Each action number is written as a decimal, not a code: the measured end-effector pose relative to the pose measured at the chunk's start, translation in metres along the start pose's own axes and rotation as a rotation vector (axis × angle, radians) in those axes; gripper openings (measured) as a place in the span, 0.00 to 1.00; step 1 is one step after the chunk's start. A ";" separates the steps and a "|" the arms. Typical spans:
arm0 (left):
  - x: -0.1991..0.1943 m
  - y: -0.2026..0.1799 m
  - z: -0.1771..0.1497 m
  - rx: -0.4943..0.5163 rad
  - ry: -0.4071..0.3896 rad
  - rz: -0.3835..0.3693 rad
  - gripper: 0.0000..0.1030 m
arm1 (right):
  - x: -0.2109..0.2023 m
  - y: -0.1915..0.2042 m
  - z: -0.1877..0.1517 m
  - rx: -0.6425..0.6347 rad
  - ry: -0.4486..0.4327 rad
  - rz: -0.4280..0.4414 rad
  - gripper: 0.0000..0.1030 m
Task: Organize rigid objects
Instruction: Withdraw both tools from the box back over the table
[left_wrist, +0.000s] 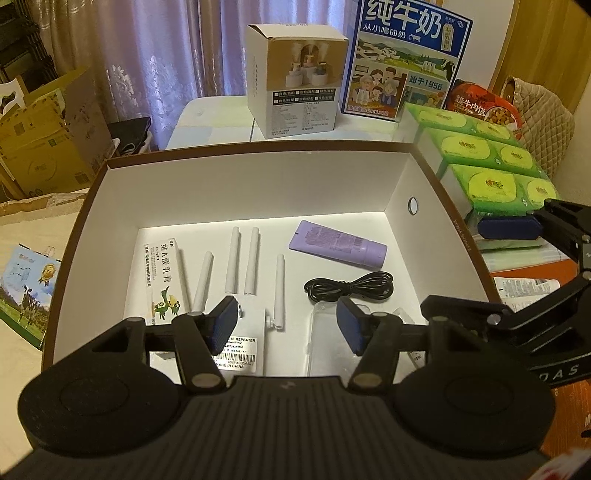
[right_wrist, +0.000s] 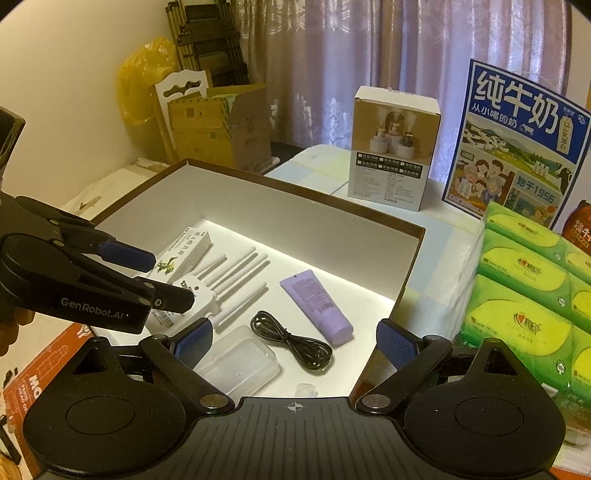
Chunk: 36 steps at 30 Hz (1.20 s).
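My left gripper hangs over the near edge of the open box, its pads apart and clamped on nothing; the white repeater lies on the box floor just beneath them, its antennas fanned toward twelve o'clock. At ten o'clock from it lies the ointment carton; at one o'clock the purple tube; at three o'clock the coiled black cable, with the clear plastic case just nearer me. My right gripper sits at the box's near right corner, pads spread wide and empty; the clear case and cable lie below it. Beyond the box at twelve o'clock stands a white carton, the blue milk box beside it; green tissue packs lie at two o'clock.
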<state>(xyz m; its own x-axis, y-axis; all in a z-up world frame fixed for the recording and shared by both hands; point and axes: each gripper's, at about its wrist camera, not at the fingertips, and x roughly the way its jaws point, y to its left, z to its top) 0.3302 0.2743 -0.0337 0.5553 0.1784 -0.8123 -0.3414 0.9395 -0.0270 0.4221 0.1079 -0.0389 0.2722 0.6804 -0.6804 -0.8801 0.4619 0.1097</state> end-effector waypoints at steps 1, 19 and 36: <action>-0.002 0.000 -0.001 0.000 -0.003 0.000 0.54 | -0.002 0.001 -0.001 0.003 -0.002 -0.001 0.90; -0.052 -0.021 -0.029 0.037 -0.076 -0.091 0.54 | -0.068 0.014 -0.036 0.160 -0.069 -0.045 0.90; -0.071 -0.096 -0.076 0.195 -0.037 -0.265 0.54 | -0.148 -0.001 -0.134 0.440 -0.036 -0.191 0.90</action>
<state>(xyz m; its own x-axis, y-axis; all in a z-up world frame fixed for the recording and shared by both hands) 0.2655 0.1493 -0.0180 0.6338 -0.0723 -0.7701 -0.0321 0.9923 -0.1195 0.3311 -0.0691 -0.0353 0.4329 0.5755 -0.6938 -0.5669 0.7722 0.2868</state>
